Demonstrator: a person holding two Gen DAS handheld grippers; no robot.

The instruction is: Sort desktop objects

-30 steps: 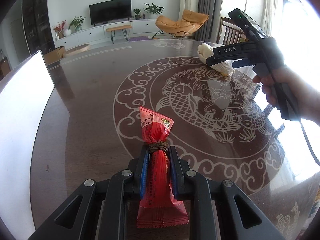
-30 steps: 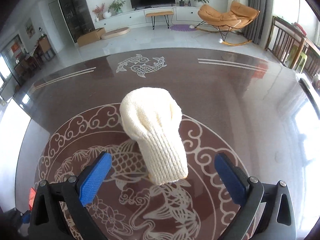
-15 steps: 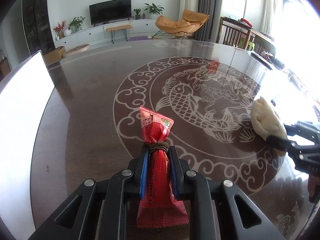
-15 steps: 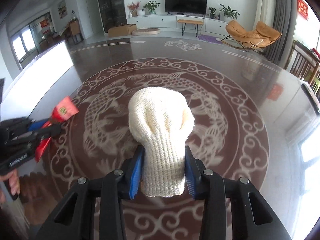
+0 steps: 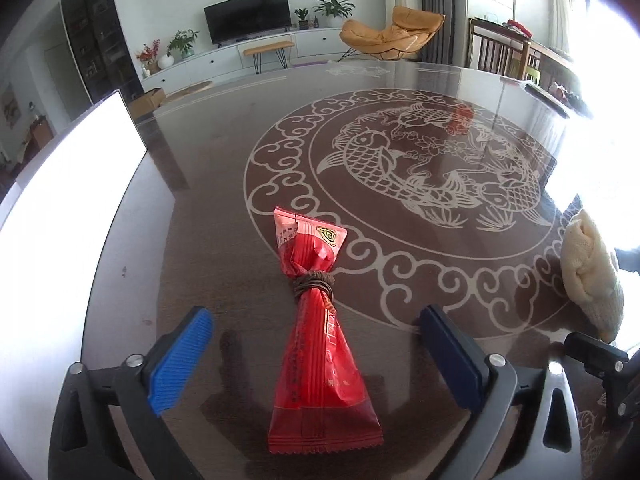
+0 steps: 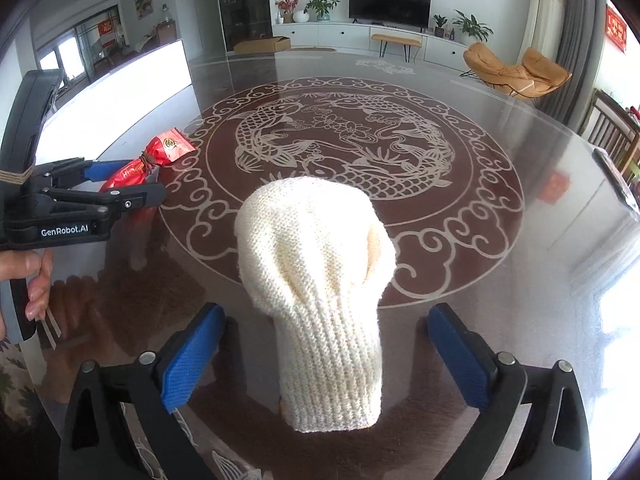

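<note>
Left wrist view: left gripper (image 5: 316,354) has just sprung open, red packet (image 5: 318,344) lying free between its jaws on the bench (image 5: 208,208). Right gripper (image 6: 324,354), jaws likewise just released, straddles the glove (image 6: 320,280) without touching.

Snack packet (image 5: 316,344) lies on table (image 5: 224,184), lengthwise between spread jaws of left gripper (image 5: 316,356), touching neither pad; far end reaches edge of fish medallion (image 5: 424,168). Knit glove (image 6: 316,280) lies on table right of packet, between spread jaws of right gripper (image 6: 320,356), clear of both pads, cuff near, far end over medallion rim. Both jaw pairs have just been opening. Television (image 5: 248,14) and lounge chair (image 5: 390,34) stand far behind table.
</note>
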